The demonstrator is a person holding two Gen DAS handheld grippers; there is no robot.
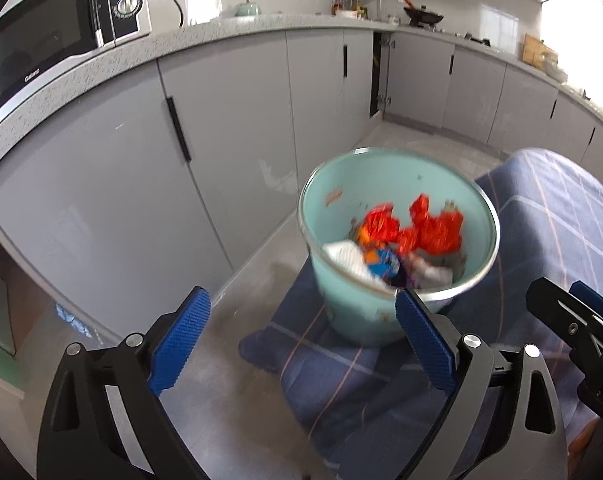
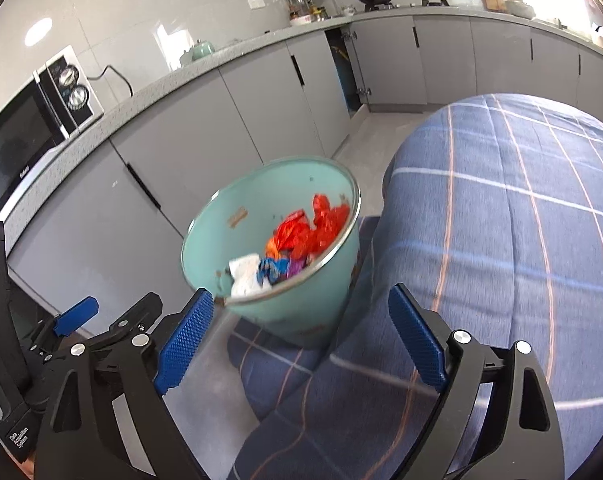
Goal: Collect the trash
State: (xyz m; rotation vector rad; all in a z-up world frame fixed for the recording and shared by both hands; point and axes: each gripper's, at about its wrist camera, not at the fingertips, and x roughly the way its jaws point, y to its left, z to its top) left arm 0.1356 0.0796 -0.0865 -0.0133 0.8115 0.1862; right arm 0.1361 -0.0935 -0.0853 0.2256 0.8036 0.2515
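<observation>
A teal bin [image 1: 361, 184] stands on the grey floor, slightly blurred. Inside lie crumpled red-orange wrappers [image 1: 433, 228], a white paper [image 1: 349, 258] and a blue wrapper [image 1: 383, 262]. My left gripper [image 1: 303, 300] is open just before the bin's near rim, nothing between its blue pads [image 1: 181, 340]. The right wrist view shows the same bin [image 2: 261, 200] with red wrappers [image 2: 325, 220] and white paper [image 2: 245, 274]. My right gripper [image 2: 301, 296] is open and empty at the bin's near side. Each gripper shows at the edge of the other's view.
Blue checked fabric [image 2: 501, 220] bulges at the right of the bin and runs under it. Grey cabinets [image 1: 121, 184] line the left and back. A microwave [image 1: 41, 28] sits on the speckled countertop. One corner cabinet door [image 1: 377, 76] stands ajar. A wok [image 1: 423, 16] sits far back.
</observation>
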